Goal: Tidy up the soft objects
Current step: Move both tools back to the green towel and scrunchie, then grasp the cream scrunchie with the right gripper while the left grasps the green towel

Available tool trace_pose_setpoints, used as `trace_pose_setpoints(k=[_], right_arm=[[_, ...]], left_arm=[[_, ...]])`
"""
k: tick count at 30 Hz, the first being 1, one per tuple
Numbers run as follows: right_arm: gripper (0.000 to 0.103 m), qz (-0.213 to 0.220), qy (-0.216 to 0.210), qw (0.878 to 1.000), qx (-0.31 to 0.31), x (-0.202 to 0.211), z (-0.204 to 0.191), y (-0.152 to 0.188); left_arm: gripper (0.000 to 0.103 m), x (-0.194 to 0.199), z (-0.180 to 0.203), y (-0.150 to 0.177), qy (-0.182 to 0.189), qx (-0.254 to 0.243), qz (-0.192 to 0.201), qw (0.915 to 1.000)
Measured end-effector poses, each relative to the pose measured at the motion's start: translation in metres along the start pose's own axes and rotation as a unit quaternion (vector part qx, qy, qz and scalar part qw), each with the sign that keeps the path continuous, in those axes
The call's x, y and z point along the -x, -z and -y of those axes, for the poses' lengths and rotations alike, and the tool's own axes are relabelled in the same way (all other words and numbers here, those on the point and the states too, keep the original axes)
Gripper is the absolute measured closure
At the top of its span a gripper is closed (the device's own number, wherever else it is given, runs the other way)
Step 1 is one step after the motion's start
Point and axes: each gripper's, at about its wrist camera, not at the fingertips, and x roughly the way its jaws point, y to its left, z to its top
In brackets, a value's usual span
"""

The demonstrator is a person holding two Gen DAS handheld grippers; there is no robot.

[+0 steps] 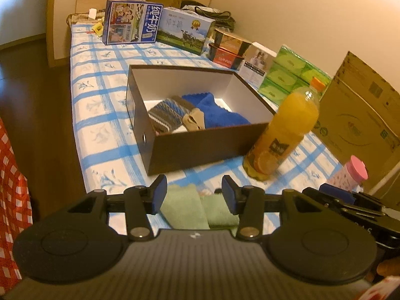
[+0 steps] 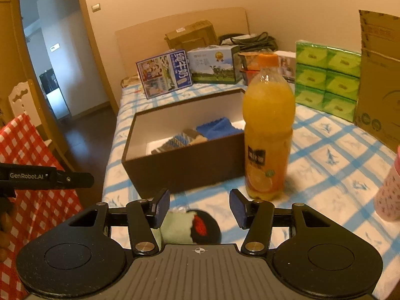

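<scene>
A dark brown box point(image 1: 200, 147) point(image 2: 185, 167) stands open on the checked tablecloth and holds a blue towel point(image 1: 220, 112) point(image 2: 217, 127), a grey-blue knitted piece point(image 1: 167, 115) point(image 2: 175, 141) and a beige sock point(image 1: 193, 122). My left gripper point(image 1: 192, 192) is open above a folded green cloth point(image 1: 190, 207) on the table's near edge. My right gripper point(image 2: 200, 205) is open above a green, black and red soft toy point(image 2: 192, 227) lying on the table. Neither gripper holds anything.
An orange juice bottle point(image 1: 282, 132) point(image 2: 267, 137) stands right of the box. A pink cup point(image 1: 350, 172) point(image 2: 390, 190), green tissue packs point(image 2: 327, 80), a cardboard box point(image 1: 362, 107), milk cartons point(image 1: 130, 22) and food boxes line the far and right sides. A red checked cloth point(image 2: 32, 175) is left.
</scene>
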Motion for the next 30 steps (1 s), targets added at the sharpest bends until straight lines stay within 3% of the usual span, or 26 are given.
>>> trace_pose_setpoints(k=[10,17,30], right_arm=[[0.049,-0.031,0.006,0.999,-0.01,0.004,-0.006,0.034],[0.049,-0.056,-0.001,0.998,0.002,-0.002,-0.004,0.054],[0.049,-0.09,0.003,0.996,-0.008,-0.014,0.019,0.079]], left_arm=[[0.058,0.001,0.001,0.03,-0.002,-0.021,-0.029,0.9994],[0.051,-0.005,0.011,0.046,-0.002,-0.022,-0.04,0.999],[0.05,-0.041,0.033,0.071,-0.017,-0.046,-0.08,0.9955]])
